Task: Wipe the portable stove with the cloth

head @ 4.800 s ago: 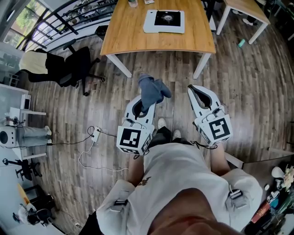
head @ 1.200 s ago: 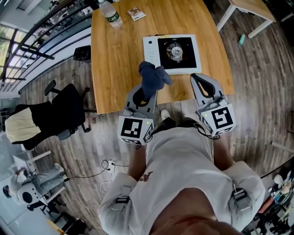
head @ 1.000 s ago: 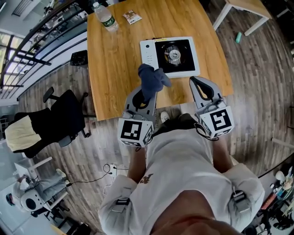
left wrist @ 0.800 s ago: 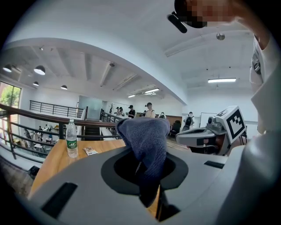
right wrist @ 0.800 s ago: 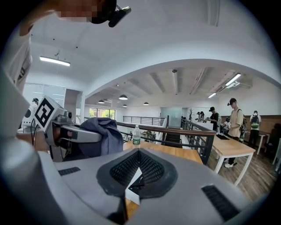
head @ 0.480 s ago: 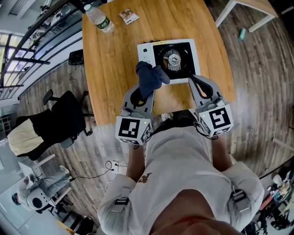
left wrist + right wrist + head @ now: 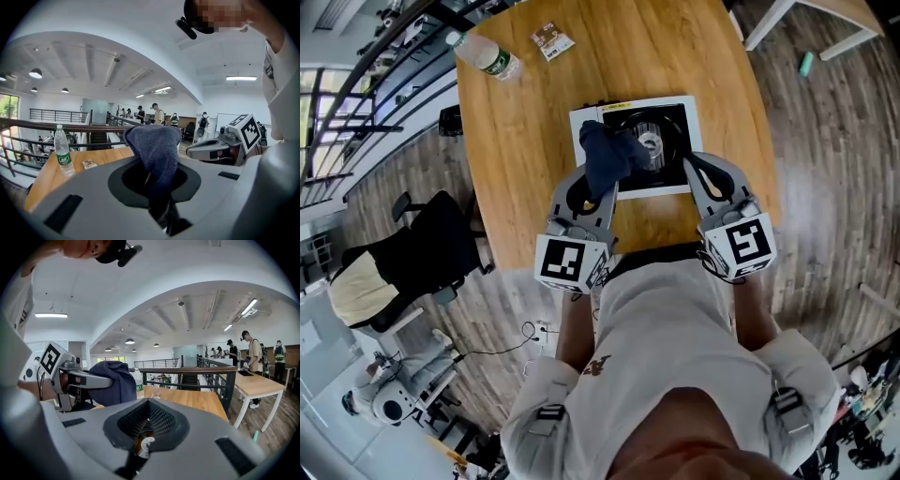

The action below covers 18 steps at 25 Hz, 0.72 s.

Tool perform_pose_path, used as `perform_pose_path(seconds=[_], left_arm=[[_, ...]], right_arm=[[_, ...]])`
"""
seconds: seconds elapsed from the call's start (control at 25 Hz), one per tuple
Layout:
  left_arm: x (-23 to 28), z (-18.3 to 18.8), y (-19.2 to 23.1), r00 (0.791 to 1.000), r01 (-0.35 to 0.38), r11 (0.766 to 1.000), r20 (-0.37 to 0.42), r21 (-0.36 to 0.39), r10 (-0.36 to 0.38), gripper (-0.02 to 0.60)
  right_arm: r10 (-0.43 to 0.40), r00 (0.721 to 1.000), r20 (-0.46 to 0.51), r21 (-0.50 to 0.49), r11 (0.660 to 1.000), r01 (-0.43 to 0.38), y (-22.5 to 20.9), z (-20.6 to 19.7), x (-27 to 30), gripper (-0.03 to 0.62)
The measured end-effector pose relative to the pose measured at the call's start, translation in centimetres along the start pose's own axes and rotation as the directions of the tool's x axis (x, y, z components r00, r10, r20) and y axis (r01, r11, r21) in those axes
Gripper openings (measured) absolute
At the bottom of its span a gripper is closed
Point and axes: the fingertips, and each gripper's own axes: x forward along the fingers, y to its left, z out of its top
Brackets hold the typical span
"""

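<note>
The left claw (image 7: 164, 218) is clamped on a dark blue knitted cloth (image 7: 157, 152), which bunches up out of the closed jaws and flops forward. The right claw (image 7: 147, 423) has its ribbed black pads brought together at the tips, with nothing gripped between them. Both claws are held side by side in front of the person's chest, pointing away from the body.

From the head view, the cloth hangs above the left part of a white square portable stove with a black top and a round metal burner (image 7: 667, 122). Whether the cloth touches the stove cannot be told. The right claw's tips lie over the stove's near right edge.

The stove sits near the front edge of a light wooden tabletop (image 7: 525, 141), roughly centred before the person. Well apart from it, at the far left corner of the tabletop, lies a clear plastic water bottle with a green label (image 7: 483, 58). A small brown packet (image 7: 551, 39) lies just beside the bottle. To the left of the tabletop, on the wood-plank floor (image 7: 825, 187), stands a black office chair (image 7: 431, 262).
</note>
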Motion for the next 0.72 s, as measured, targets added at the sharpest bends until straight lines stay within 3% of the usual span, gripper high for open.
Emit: perform_pose_path(seconds=[0.72], left_arm=[[11.4, 0.5, 1.6, 0.992, 0.113, 0.987, -0.076, 0.113, -0.104, 0.063]], right_arm=[[0.004, 0.997, -0.072, 0.087, 0.996, 0.003, -8.3, -3.5, 4.6, 0.020]])
